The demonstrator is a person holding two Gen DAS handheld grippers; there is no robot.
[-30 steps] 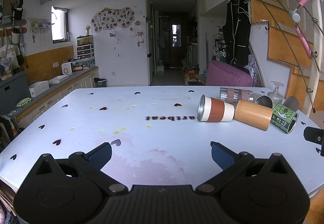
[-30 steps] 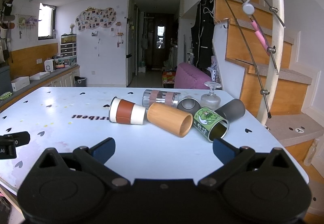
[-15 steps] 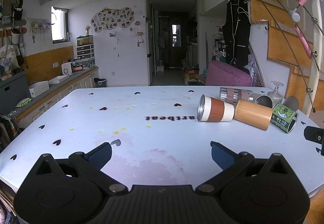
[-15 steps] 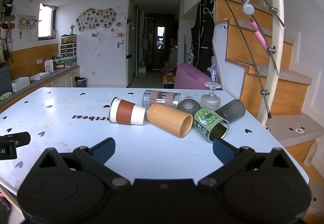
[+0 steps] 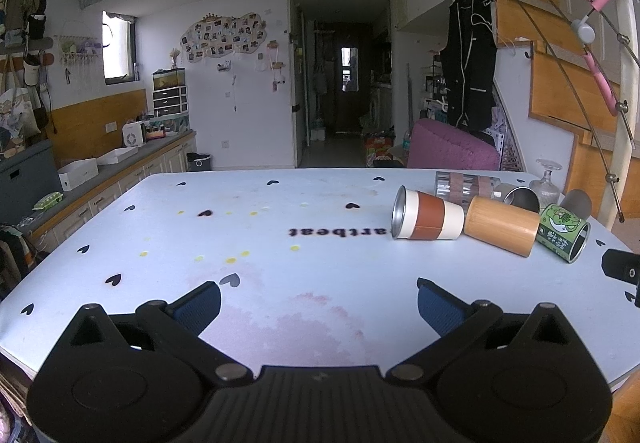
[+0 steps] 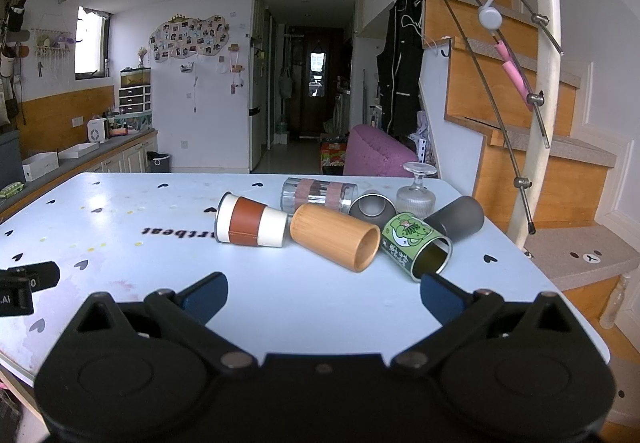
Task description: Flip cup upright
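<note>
Cups on sides, bamboo cup (image 6: pixel 334 236) touching green tin (image 6: pixel 414 245)

left gripper (image 5: pixel 319 301): jaws spread wide, empty | right gripper (image 6: pixel 323 295): jaws spread wide, empty

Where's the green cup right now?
In the right wrist view the green cup lies on its side right of centre, between the bamboo cup and the dark grey cup.
</note>
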